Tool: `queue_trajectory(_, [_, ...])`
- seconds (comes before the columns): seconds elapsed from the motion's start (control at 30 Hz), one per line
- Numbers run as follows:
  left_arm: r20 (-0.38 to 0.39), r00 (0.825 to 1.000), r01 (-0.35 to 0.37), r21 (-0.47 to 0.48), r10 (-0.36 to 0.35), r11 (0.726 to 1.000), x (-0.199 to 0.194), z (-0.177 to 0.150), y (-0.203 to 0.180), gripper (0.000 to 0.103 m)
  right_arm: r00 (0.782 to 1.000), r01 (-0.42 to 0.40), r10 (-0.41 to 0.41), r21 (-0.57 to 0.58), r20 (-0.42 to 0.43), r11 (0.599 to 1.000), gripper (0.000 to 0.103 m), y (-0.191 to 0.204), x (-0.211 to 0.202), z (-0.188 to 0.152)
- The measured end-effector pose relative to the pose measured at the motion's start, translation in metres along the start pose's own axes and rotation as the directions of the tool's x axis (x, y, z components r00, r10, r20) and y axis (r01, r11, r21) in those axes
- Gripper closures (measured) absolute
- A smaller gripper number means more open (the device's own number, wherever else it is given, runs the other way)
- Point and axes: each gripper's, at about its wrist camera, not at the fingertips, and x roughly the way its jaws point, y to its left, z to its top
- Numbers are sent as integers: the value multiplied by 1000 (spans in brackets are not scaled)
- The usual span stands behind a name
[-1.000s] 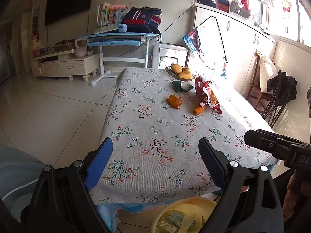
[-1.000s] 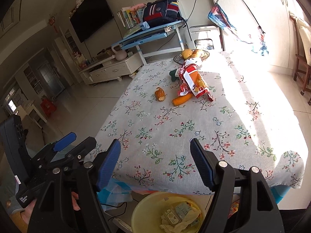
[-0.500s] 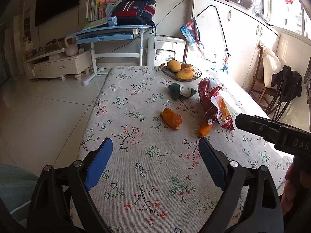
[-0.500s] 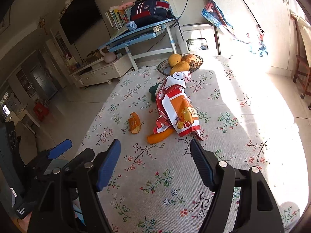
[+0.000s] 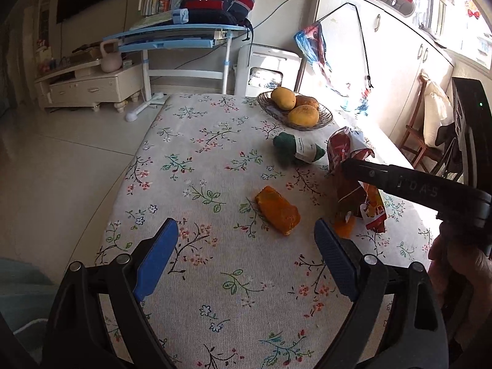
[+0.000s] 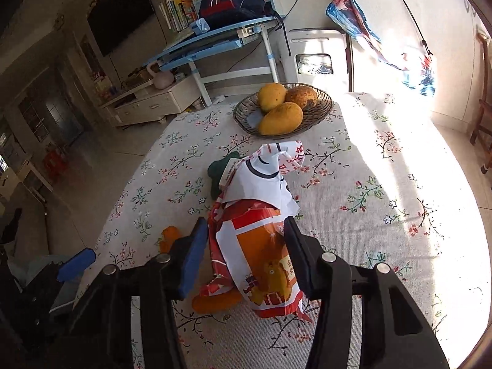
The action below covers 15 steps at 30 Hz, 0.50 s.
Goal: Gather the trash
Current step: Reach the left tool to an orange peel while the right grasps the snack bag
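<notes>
A red, white and orange snack bag point(image 6: 261, 246) lies crumpled on the floral tablecloth point(image 6: 384, 200). My right gripper point(image 6: 246, 243) has its jaws on either side of the bag, narrowed around it. An orange peel piece point(image 6: 215, 303) lies under the bag's near end. My left gripper point(image 5: 246, 246) is open just short of another orange peel piece point(image 5: 278, 209). A crumpled green wrapper with a white label point(image 5: 298, 150) lies farther back. The bag also shows in the left wrist view point(image 5: 353, 178), partly hidden behind the right gripper's finger.
A wicker basket point(image 6: 319, 113) holding three mangoes point(image 6: 279, 118) stands at the table's far end. Beyond it are a blue desk point(image 5: 172, 37) with a backpack, a white appliance point(image 5: 267, 67) and white cabinets. A wooden chair point(image 5: 421, 141) stands to the right.
Both grippers have moved forward over the table, away from the yellow bin at its near edge. The right gripper's jaws have narrowed around the snack bag. The left stays open.
</notes>
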Motion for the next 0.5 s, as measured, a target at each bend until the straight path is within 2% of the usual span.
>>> queue_trajectory(0.1, [-11, 1000, -8, 27, 8, 1000, 12, 10, -11, 16, 999, -39, 37, 50, 22, 998, 62, -15, -13, 9])
queue_trajectory(0.3, [-77, 995, -62, 112, 71, 992, 45, 25, -40, 17, 991, -114, 102, 161, 80, 980, 62, -48, -40, 17])
queue_trajectory(0.37, [-110, 991, -63, 136, 78, 989, 55, 21, -44, 27, 991, -119, 105, 176, 84, 977, 62, -52, -44, 18])
queue_trajectory(0.43, [-150, 986, -47, 160, 72, 986, 64, 17, -45, 50, 994, -98, 87, 169, 70, 981, 62, -52, -45, 17])
queue_trajectory(0.5, [-163, 985, -28, 155, 54, 987, 66, 17, -43, 61, 998, -53, 48, 140, 39, 989, 62, -48, -41, 15])
